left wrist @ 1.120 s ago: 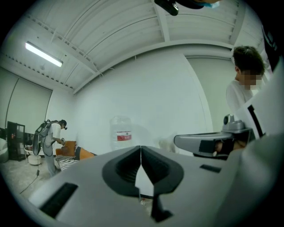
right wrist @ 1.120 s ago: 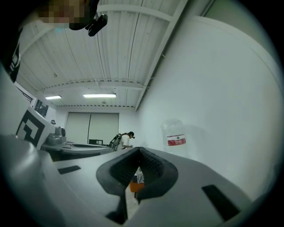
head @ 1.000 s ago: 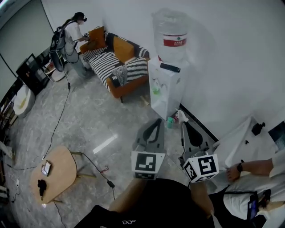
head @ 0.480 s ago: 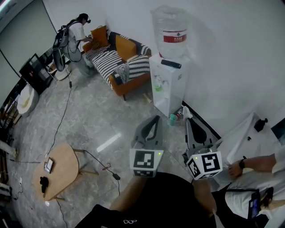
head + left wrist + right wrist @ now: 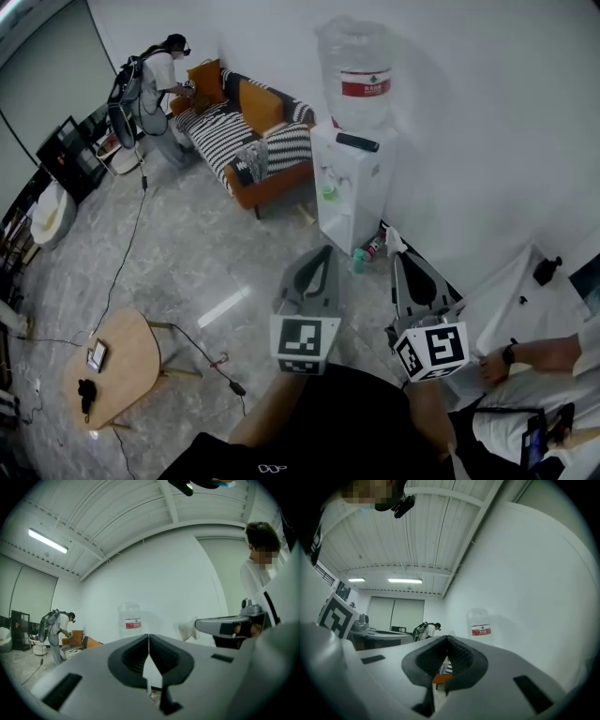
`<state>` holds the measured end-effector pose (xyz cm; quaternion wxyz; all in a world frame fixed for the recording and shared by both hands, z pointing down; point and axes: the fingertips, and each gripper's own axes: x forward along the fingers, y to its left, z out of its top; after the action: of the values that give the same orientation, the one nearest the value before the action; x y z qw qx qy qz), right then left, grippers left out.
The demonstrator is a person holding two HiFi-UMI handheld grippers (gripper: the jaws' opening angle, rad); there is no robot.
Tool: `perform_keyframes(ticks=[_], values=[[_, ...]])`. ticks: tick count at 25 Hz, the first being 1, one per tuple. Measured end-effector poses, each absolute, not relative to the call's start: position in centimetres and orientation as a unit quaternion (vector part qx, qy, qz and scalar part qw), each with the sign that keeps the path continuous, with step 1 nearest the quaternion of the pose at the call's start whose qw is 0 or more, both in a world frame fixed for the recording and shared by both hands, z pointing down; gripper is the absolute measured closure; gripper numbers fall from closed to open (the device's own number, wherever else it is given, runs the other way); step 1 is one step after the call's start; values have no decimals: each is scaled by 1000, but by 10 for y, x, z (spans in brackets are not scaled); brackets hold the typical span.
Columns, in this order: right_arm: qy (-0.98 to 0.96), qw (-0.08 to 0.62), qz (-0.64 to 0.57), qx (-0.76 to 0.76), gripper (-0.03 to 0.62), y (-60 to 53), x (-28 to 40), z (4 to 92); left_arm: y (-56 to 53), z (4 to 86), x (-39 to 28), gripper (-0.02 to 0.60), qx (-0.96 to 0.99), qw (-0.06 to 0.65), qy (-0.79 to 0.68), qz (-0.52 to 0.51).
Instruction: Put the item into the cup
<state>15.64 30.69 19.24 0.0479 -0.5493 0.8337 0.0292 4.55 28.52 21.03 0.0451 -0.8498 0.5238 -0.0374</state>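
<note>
I hold both grippers out in front of me above the floor. My left gripper (image 5: 324, 251) (image 5: 149, 637) is shut with nothing in it. My right gripper (image 5: 397, 257) (image 5: 447, 638) is shut too, and a small white crumpled piece (image 5: 391, 240) (image 5: 188, 629), like tissue, sticks out at its tip; it does not show in the right gripper view. A green cup (image 5: 328, 191) stands in the tap bay of the white water dispenser (image 5: 361, 187). A teal cup (image 5: 357, 261) and a bottle (image 5: 374, 249) are on the floor at its foot.
An orange sofa with striped cushions (image 5: 246, 131) stands against the far wall, with a person (image 5: 155, 80) bent over its end. A small wooden table (image 5: 112, 367) and trailing cables lie to my left. Another person's arm (image 5: 534, 354) and a white table (image 5: 525, 291) are at my right.
The view has swayed a little. My right gripper has drifted slightly right with the white piece at its tip. Both stay shut.
</note>
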Motion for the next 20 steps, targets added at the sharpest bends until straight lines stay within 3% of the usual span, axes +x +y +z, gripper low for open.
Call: perform_keyframes(ticks=[9,14,20], values=[[829,22,14,-558,583,250,148,212,217,235,28,568,-847,16,529,-48],[824,-7,7,-566,583,204,143,228,165,263,24,568,-848,-49,526,-42],[827,-40,3,-561,583,127,122,242,92,290,14,568,-850,-76,517,-70]])
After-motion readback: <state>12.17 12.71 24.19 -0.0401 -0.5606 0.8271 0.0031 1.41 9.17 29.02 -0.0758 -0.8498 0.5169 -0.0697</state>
